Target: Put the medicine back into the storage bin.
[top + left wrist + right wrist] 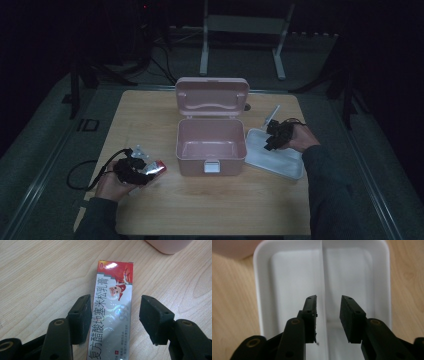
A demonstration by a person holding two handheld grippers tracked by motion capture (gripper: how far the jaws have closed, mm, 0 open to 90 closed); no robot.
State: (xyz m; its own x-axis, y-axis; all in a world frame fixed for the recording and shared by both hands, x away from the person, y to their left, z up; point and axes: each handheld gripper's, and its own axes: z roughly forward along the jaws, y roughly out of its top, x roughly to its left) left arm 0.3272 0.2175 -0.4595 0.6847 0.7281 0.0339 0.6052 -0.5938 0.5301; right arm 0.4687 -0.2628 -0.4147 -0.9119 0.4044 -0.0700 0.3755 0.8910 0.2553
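A red and silver ointment carton [112,302] printed with Chinese characters lies flat on the wooden table [37,272]. My left gripper [113,320] is open around it: one pad touches the carton's long edge, the other stands apart. In the high view this gripper [136,171] is at the front left, the carton [157,167] poking out toward the pink box [210,142]. My right gripper [328,317] is open, hovering over a white divided tray [287,277] with nothing between its jaws. From above, that gripper [276,134] sits over the tray [280,162].
The pink box stands open mid-table with its lid [212,96] raised at the back; its inside looks bare. A thin white item [272,115] lies behind the tray. A small pale object [139,150] rests just beyond the left hand. Stand legs [204,45] rise behind the table.
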